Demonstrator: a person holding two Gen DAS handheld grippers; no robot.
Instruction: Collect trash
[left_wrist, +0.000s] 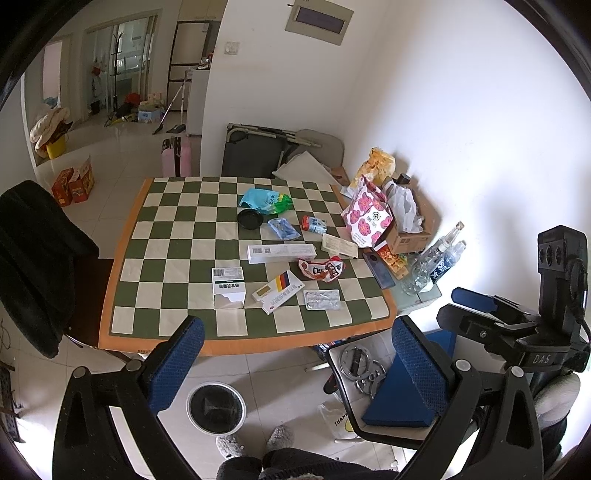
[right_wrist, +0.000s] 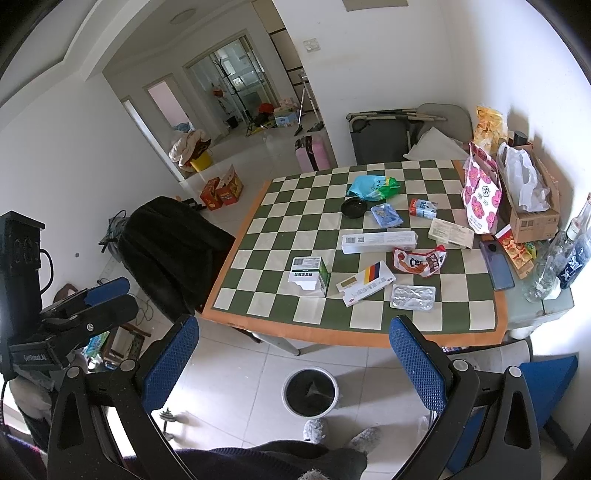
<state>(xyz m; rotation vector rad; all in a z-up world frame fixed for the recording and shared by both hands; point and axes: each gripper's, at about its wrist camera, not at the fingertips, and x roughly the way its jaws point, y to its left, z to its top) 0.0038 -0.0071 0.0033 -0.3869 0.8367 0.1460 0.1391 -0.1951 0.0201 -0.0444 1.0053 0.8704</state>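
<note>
Both the left gripper (left_wrist: 295, 365) and right gripper (right_wrist: 293, 363) hang released, holding nothing, near the table (left_wrist: 243, 341); the wrappers (left_wrist: 320, 268) lie farther off, the bin (right_wrist: 310, 392) on the floor below.

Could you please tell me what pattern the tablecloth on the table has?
The tablecloth is a green-and-cream checkerboard with an orange border, clearest in the left wrist view.

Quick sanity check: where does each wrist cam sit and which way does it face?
Left wrist: on the left gripper, raised before the checkered table, facing forward-down; own open fingers, right gripper, slippered feet show.
Right wrist: on the right gripper, same aim; own open fingers, left gripper, feet show.
Shared: table, trash bin, red wrapper.
</note>
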